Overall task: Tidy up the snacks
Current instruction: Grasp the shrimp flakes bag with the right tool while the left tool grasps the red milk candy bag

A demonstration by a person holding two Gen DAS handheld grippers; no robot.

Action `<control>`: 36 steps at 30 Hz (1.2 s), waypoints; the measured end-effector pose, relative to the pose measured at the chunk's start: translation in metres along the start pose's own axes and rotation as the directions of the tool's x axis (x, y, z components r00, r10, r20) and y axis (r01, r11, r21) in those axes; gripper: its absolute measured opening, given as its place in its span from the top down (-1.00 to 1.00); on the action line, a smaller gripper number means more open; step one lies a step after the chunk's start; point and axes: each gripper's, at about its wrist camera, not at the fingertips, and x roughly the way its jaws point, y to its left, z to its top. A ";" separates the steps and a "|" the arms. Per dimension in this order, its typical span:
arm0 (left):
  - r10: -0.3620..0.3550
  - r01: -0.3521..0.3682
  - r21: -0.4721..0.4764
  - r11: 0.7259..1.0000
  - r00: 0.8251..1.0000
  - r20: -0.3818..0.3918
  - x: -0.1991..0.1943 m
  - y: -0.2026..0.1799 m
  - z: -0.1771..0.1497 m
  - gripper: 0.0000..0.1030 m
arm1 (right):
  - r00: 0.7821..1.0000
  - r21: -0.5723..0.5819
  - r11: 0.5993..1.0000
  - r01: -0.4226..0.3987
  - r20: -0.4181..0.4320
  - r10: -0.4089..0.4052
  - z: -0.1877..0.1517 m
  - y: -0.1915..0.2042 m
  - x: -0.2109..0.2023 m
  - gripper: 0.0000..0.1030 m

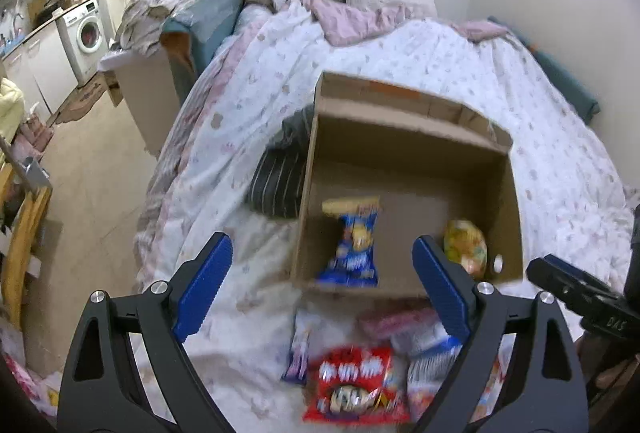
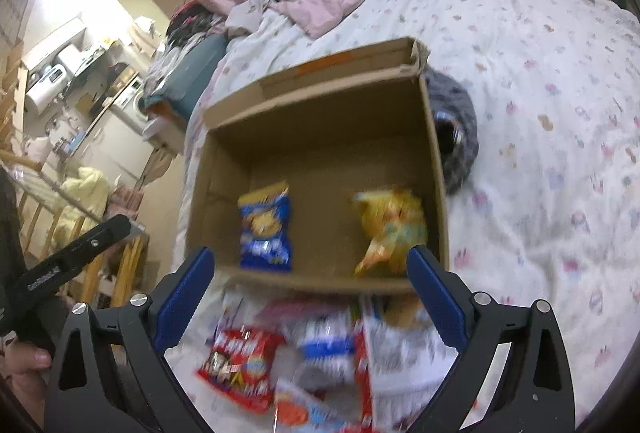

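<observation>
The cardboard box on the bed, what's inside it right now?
Inside the box: a blue snack bag and a yellow snack bag, lying apart. The near wall hides the floor strip just behind it.

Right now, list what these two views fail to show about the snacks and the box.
- Pile of loose packets, right wrist view: motion blur hides the labels; the bottom edge crops it.
- Red packet, left wrist view: print blurred.
- Cardboard box: its near wall hides the floor beside the yellow bag.
</observation>
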 end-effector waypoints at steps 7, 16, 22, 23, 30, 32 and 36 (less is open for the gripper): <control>0.000 0.000 -0.001 1.000 0.997 -0.077 0.000 0.010 -0.035 -0.74 | 0.996 0.109 0.991 -0.083 -0.030 0.086 -0.029 -0.012 -0.017 -0.92; -0.013 0.010 -0.026 1.000 0.993 -0.115 0.000 0.026 -0.053 -0.74 | 0.955 0.185 0.982 0.034 -0.296 0.023 -0.087 -0.006 -0.004 -0.92; -0.038 0.027 -0.081 0.996 0.989 -0.142 -0.002 0.039 -0.056 -0.74 | 0.901 0.125 0.983 0.134 -0.429 -0.068 -0.122 0.016 0.020 -0.92; -0.044 0.031 -0.089 0.996 0.988 -0.149 -0.002 0.041 -0.056 -0.74 | 0.891 0.109 0.982 0.153 -0.445 -0.090 -0.126 0.020 0.026 -0.92; -0.046 0.034 -0.083 0.996 0.986 -0.157 -0.007 0.047 -0.059 -0.74 | 0.835 0.010 0.966 0.260 -0.505 -0.219 -0.142 0.032 0.071 -0.90; -0.045 0.033 -0.080 0.996 0.987 -0.155 -0.008 0.048 -0.060 -0.74 | 0.828 -0.036 0.960 0.278 -0.497 -0.259 -0.141 0.033 0.077 -0.75; -0.046 0.035 -0.078 0.996 0.987 -0.151 -0.011 0.048 -0.061 -0.74 | 0.822 -0.063 0.962 0.266 -0.506 -0.260 -0.144 0.032 0.078 -0.33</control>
